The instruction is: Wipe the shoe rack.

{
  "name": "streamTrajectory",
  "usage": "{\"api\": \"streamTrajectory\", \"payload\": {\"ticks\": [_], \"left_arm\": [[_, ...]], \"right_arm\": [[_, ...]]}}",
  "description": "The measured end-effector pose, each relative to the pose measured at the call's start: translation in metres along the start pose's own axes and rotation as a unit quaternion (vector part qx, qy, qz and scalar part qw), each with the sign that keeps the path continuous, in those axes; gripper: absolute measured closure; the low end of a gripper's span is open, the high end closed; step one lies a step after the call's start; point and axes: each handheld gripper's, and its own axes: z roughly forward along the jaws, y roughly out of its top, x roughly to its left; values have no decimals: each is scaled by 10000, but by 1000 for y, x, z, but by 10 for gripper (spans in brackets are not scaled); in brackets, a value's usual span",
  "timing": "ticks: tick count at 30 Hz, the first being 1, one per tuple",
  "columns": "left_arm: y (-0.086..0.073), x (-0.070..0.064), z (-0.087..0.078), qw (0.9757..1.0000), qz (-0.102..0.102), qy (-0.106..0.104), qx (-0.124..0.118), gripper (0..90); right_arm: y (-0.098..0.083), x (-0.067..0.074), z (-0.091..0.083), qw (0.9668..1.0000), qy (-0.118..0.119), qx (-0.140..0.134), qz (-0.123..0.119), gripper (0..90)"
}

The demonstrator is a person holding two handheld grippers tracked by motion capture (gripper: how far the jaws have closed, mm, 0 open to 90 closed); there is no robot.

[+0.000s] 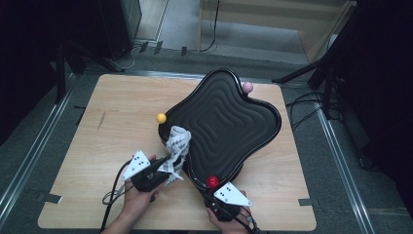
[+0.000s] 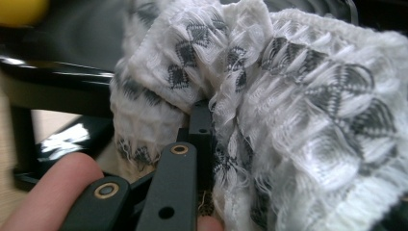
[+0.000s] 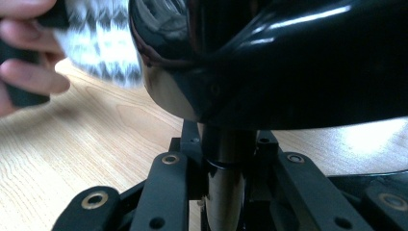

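Observation:
A black, wavy-ribbed tray (image 1: 224, 117) stands on short posts on the wooden table (image 1: 117, 112). Small balls sit at its corners: yellow (image 1: 161, 118), pink (image 1: 248, 87) and red (image 1: 212, 182). My left gripper (image 1: 167, 164) is at the tray's near-left edge, shut on a white cloth with a dark pattern (image 1: 176, 146) that lies up against the rim. In the left gripper view the cloth (image 2: 298, 96) bunches over the jaws of the left gripper (image 2: 199, 127). My right gripper (image 1: 213, 193) is at the front corner below the red ball. Its jaws (image 3: 226, 142) are shut on a black post (image 3: 225, 163) under the tray (image 3: 298, 57).
The tabletop has bare wood to the left of the tray and along the front edge (image 1: 272, 214). Tripod legs and cables (image 1: 311, 102) stand on the floor beyond the table's right side. In the right gripper view the other hand (image 3: 24, 72) and the cloth (image 3: 101, 38) show at upper left.

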Motion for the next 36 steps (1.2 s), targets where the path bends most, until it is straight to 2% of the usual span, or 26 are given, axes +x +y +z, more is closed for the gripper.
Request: {"api": "streamTrajectory", "payload": {"ticks": [1,2,5,6,7,8,9,10,11,12,13,14,15,16,17,18,19,21,23,24,25,28,30,32,36], "left_arm": [[0,0,0,10000,0,0,0,764],[1,-2,1,9999,37,86,-63,764],[6,13,-2,9991,-88,386,-136,763],[10,29,-6,9980,-253,525,-251,772],[12,34,-8,9972,-275,610,-330,772],[13,38,-11,9959,-225,788,-369,770],[13,38,-11,9959,-225,788,-369,769],[14,42,-14,9938,-193,1026,-395,769],[15,44,-15,9926,-240,1112,-433,767],[14,48,-18,9923,-378,1110,-391,767],[14,48,-18,9923,-378,1110,-391,767],[12,43,-15,9947,-403,893,-300,767],[12,43,-15,9947,-403,893,-300,766],[10,31,-10,9970,-345,670,-201,765],[10,31,-10,9970,-345,670,-201,766],[8,20,-3,9986,-298,426,-86,766],[8,20,-3,9986,-298,426,-86,766],[6,13,1,9992,-289,266,-13,766],[4,6,4,9994,-339,24,48,765],[3,-2,4,9994,-308,-142,93,765],[3,-2,4,9994,-308,-142,93,764],[1,-15,3,9988,-344,-300,156,759],[0,-17,2,9985,-359,-372,171,758],[-2,-26,-1,9982,-229,-503,219,751],[-2,-34,-3,9972,-204,-670,267,752]], "right_arm": [[0,0,0,10000,0,0,0,743],[0,0,0,10000,15,6,3,744],[0,-1,-1,10000,26,8,-8,743],[0,-2,-1,10000,38,9,6,743],[0,-2,-2,10000,45,-2,0,743],[-1,-2,-2,10000,50,-3,0,743],[-1,-2,-2,10000,50,-3,0,743],[-1,-2,-2,10000,55,-4,5,743],[-1,-2,-2,10000,52,-1,2,743],[-1,-2,-2,10000,56,-2,4,743],[-1,-2,-2,10000,56,-2,4,743],[0,-3,-2,10000,68,3,-7,743],[0,-3,-2,10000,68,3,-7,743],[0,-3,-2,10000,83,20,-6,743],[0,-3,-2,10000,83,20,-6,743],[0,-3,-2,10000,88,33,-12,743],[0,-3,-2,10000,88,33,-12,743],[0,-3,-2,10000,88,33,-10,743],[0,-3,-2,10000,93,27,-14,743],[0,-3,-2,10000,98,17,-11,743],[0,-3,-2,10000,98,17,-11,743],[0,-4,-2,10000,85,11,26,742],[0,-6,-2,10000,72,0,59,741],[0,-11,-3,9998,55,-20,187,742],[0,-13,-4,9997,25,-27,257,744]]}}
